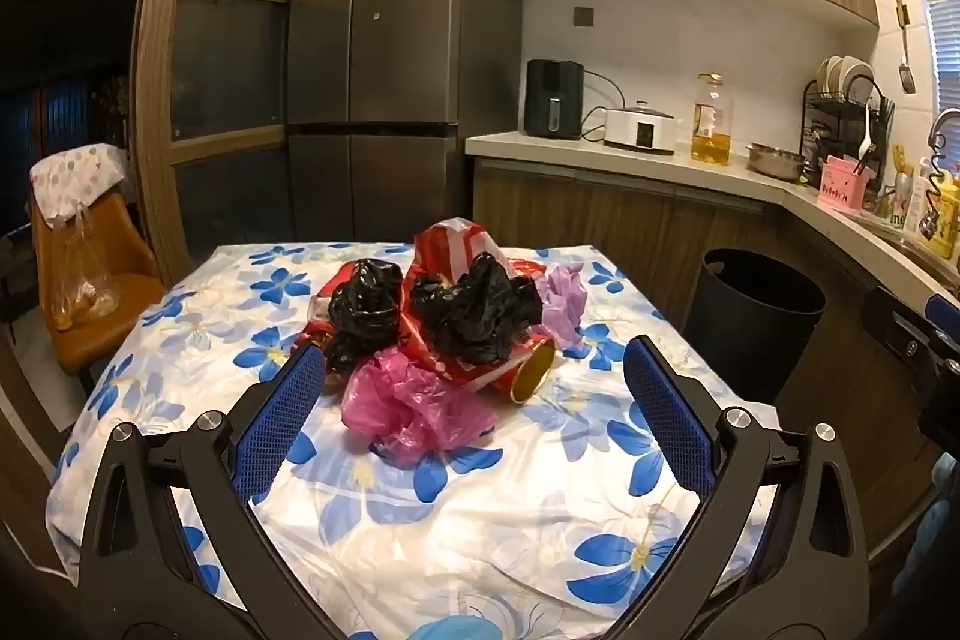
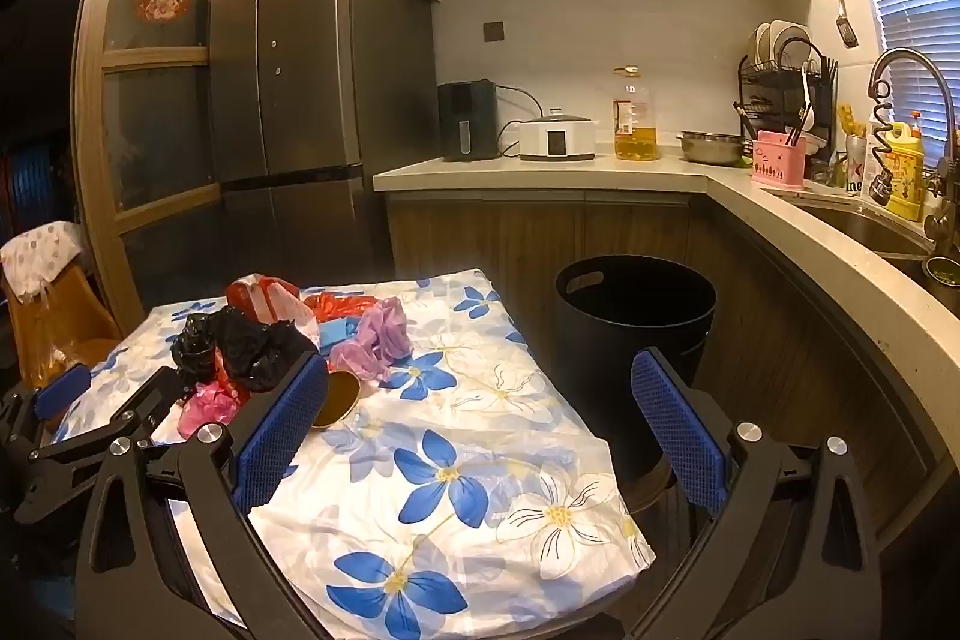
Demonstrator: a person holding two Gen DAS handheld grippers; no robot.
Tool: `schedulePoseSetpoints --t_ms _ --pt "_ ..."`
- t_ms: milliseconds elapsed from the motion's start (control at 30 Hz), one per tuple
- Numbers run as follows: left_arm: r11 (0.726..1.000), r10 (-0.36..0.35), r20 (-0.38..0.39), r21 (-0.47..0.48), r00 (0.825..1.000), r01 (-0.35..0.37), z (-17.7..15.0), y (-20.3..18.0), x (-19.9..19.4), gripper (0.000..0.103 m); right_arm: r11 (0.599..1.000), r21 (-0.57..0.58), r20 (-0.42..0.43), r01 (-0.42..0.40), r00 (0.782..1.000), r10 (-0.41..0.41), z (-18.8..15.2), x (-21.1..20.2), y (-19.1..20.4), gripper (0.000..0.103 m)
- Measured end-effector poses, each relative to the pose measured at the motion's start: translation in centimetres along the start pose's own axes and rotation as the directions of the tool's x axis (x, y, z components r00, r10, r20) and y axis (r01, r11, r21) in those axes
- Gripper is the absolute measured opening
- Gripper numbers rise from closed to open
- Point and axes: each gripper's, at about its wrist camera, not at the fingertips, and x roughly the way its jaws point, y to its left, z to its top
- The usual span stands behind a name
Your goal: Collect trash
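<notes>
A heap of trash lies on the flowered tablecloth: two crumpled black bags, a pink bag, a red-and-white bag, a purple bag and a red can on its side with its gold end facing me. My left gripper stands open just short of the pink bag, nothing between its blue pads. In the right wrist view the same heap sits at the left, with the can beside the left finger. My right gripper is open and empty over the cloth. The left gripper shows at the left edge.
A black trash bin stands on the floor right of the table, below the L-shaped counter with appliances, an oil bottle and a sink. A grey fridge is behind the table. An orange chair sits at the left.
</notes>
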Motion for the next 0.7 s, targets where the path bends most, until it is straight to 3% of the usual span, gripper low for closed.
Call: schedulePoseSetpoints --t_ms 167,700 --pt "0.999 -0.001 0.011 0.034 1.0 0.0 0.11 -0.75 -0.31 0.098 1.0 0.003 -0.004 0.002 1.0 -0.002 -0.01 0.1 -0.04 0.098" --pt "1.0 -0.016 0.012 0.013 1.0 0.016 0.4 -0.61 0.03 0.098 1.0 0.013 -0.006 0.011 1.0 -0.011 0.52 0.03 -0.52 0.098"
